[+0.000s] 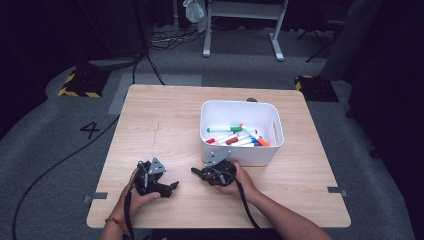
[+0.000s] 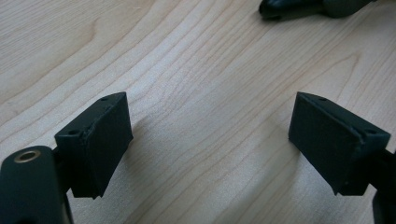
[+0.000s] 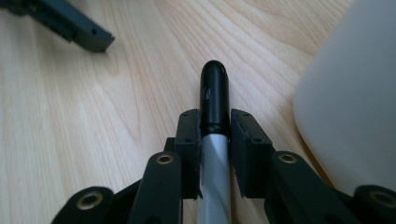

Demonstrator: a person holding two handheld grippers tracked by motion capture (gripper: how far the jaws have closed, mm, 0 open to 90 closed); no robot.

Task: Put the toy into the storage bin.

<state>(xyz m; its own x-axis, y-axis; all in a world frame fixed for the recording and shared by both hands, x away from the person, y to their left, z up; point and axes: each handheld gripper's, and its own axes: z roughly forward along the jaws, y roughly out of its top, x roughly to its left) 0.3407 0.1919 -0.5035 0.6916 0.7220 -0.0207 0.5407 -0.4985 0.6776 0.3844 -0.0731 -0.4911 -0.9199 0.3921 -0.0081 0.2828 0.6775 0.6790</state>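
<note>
Just beside the white bin (image 1: 242, 150), at its near left corner, the right tool (image 3: 215, 135) is clamped shut on a black-capped marker (image 3: 214, 93) low over the table (image 1: 165, 115). Left of the bin, well apart, the left tool (image 2: 210, 140) stands wide open, holding nothing. Other markers (image 1: 237, 136), possibly six, lie inside the bin.

On the table (image 1: 165, 125) the bin (image 1: 242, 153) stood to your right of centre, with the markers (image 1: 235, 136) lying inside it. Your right claw (image 3: 214, 140) sat just before the bin's near left corner, clamped on a marker (image 3: 214, 98) that pointed toward your left claw (image 2: 210, 140). That left claw rested farther left, near the table's front edge, spread wide over bare wood.
</note>
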